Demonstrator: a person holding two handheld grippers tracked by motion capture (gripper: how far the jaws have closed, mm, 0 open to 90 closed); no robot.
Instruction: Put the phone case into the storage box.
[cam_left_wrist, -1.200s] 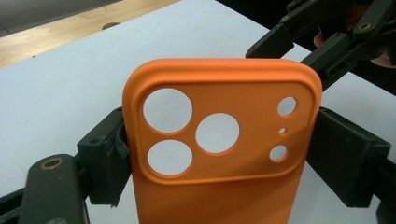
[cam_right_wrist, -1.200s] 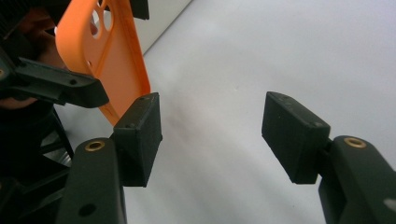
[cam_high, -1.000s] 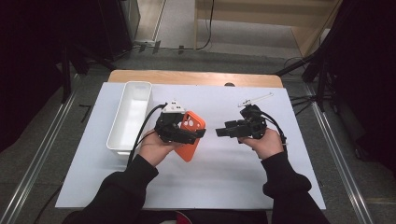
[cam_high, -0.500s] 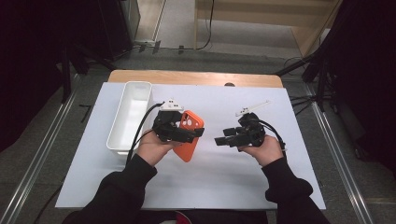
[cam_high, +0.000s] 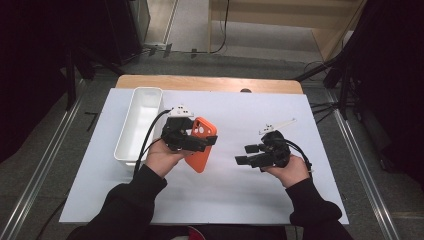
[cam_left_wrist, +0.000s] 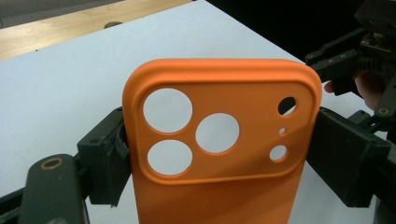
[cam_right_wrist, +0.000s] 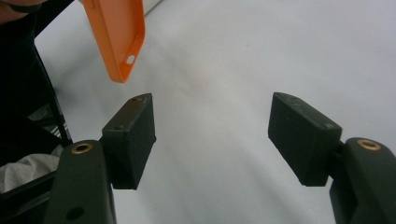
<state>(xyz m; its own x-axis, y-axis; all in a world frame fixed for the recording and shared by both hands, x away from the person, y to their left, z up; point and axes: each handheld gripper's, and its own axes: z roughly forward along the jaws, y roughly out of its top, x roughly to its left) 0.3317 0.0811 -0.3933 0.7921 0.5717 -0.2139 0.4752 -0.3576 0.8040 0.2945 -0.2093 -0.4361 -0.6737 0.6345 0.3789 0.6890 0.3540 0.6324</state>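
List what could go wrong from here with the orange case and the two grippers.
1. The left gripper clamps the orange soft plastic phone case only by its side edges; a push could flex or pop it out.
2. The right gripper, its jaws just opening and empty, sits below the case's bottom corner; closing in misaligned could knock that corner rather than grip it.

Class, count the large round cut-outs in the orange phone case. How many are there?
3 in the orange phone case: two stacked at the left, one to their right. Smaller holes sit further right.
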